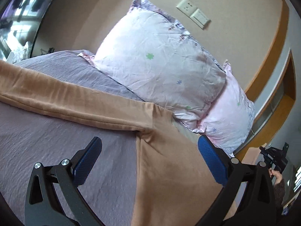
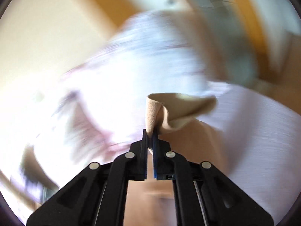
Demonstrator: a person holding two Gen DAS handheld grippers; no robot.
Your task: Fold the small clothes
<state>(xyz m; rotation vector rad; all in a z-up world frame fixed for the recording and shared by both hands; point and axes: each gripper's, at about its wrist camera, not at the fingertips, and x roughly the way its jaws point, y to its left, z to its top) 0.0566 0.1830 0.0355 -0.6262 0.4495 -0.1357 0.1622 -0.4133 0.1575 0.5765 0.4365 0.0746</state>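
Note:
A tan long-sleeved garment [image 1: 169, 169] lies spread on the lilac bedsheet [image 1: 56, 150], one sleeve [image 1: 75, 103] stretched out to the left. My left gripper [image 1: 150, 162] is open and empty, its blue pads [image 1: 88, 163] hovering over the garment's body near the armpit. My right gripper [image 2: 150, 137] is shut on a fold of the tan garment [image 2: 169, 109] and holds it lifted; that view is heavily motion-blurred. The right gripper also shows small at the far right of the left wrist view [image 1: 272, 156].
Two pale floral pillows [image 1: 160, 60] [image 1: 229, 116] lean against the beige wall at the head of the bed. A wall socket and switch [image 1: 193, 13] sit above them. A wooden headboard edge [image 1: 270, 52] curves at the right.

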